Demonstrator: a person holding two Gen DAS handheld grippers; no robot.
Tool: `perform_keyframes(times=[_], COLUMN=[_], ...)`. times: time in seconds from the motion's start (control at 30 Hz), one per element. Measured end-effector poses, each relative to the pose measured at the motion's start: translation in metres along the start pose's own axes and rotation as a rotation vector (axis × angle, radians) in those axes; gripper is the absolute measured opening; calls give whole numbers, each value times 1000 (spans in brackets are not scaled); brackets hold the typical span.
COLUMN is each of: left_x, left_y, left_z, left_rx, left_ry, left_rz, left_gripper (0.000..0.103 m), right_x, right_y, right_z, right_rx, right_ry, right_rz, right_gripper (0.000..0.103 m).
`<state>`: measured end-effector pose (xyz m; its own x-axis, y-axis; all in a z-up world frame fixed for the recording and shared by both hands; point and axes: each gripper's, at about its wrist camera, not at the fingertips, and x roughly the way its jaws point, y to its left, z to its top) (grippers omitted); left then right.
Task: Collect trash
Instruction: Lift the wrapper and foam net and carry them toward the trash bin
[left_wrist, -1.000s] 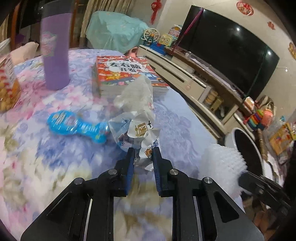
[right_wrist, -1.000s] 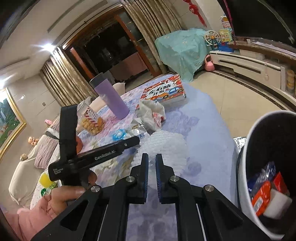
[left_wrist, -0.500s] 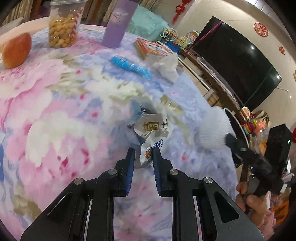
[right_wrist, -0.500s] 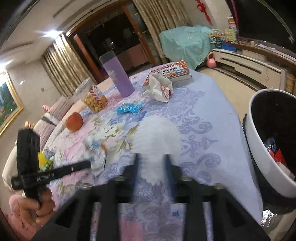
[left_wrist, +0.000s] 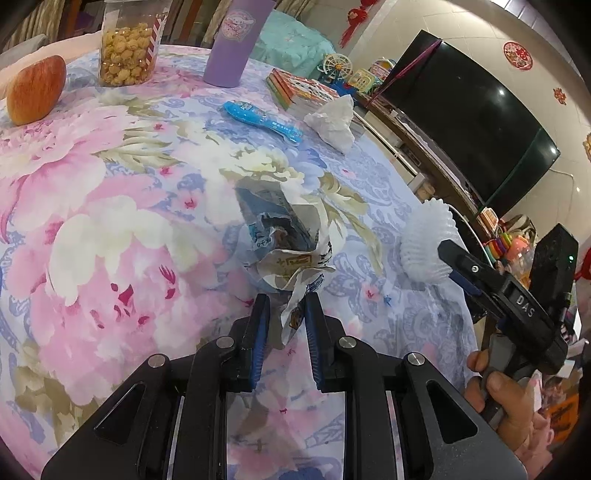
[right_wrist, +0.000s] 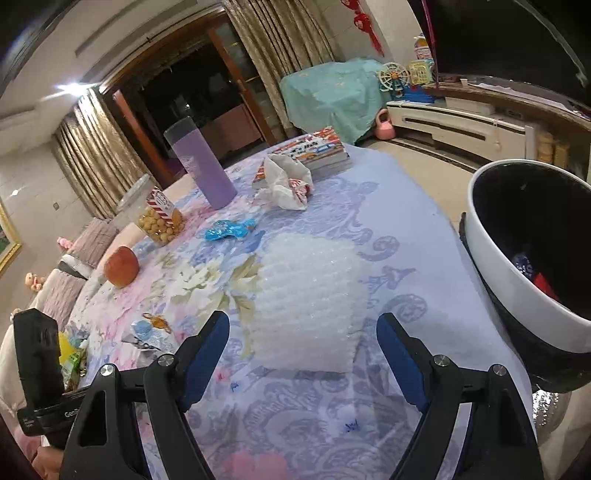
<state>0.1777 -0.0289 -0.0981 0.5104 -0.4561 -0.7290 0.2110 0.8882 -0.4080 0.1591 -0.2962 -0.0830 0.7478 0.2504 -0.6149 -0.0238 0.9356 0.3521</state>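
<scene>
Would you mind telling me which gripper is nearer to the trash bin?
Right. The right gripper is open over the foam net, with the trash bin just beyond its right finger; the left gripper pinches a wrapper further in on the table.

Round table in floral cloth (left_wrist: 110, 206) carries apple (left_wrist: 35, 90), snack jar (left_wrist: 127, 48), purple tumbler (left_wrist: 231, 48), books (left_wrist: 301, 90), blue wrapper (left_wrist: 260, 120), white crumpled bag (left_wrist: 332, 122), torn wrapper (left_wrist: 284, 240), white foam net (right_wrist: 306, 295).

Bare tablecloth (right_wrist: 406, 236) separates foam wrap (right_wrist: 306, 295) from bin (right_wrist: 517, 291).
</scene>
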Motion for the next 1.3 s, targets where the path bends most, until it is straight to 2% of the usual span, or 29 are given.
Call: perform_keyframes(times=[0.1, 0.17, 0.2, 0.27, 0.3, 0.33, 0.67, 1.0, 1.3], left_x=[-1, -3, -4, -6, -7, -8, -9, 0, 11], left_y=[-3, -3, -4, -7, -10, -12, -64, -131, -192], left_z=[-1, -2, -2, -2, -2, -2, -5, -11, -11], left_rx=[10, 8, 10, 17, 20, 25, 130, 266, 381], left_ry=[1, 1, -1, -2, -1, 0, 17, 48, 63], left_rz=[5, 8, 7, 10, 8, 6, -35, -65, -103], left_gripper=[18, 18, 18, 18, 18, 18, 18, 18, 18], right_x=[6, 8, 8, 3, 0, -4, -52, -106, -136], right_y=[-3, -3, -3, -2, -1, 0, -1, -38, -75], right_z=[-1, -3, -4, -6, -6, -6, -5, -5, 0], right_rx=[-5, -10, -12, -20, -27, -32, -55, 0, 52], right_ry=[31, 41, 49, 41, 35, 30, -26, -104, -159], right_rz=[-4, -2, -1, 5, 9, 15, 44, 17, -28], right_gripper=[81, 62, 48, 45, 37, 35, 35, 35, 35])
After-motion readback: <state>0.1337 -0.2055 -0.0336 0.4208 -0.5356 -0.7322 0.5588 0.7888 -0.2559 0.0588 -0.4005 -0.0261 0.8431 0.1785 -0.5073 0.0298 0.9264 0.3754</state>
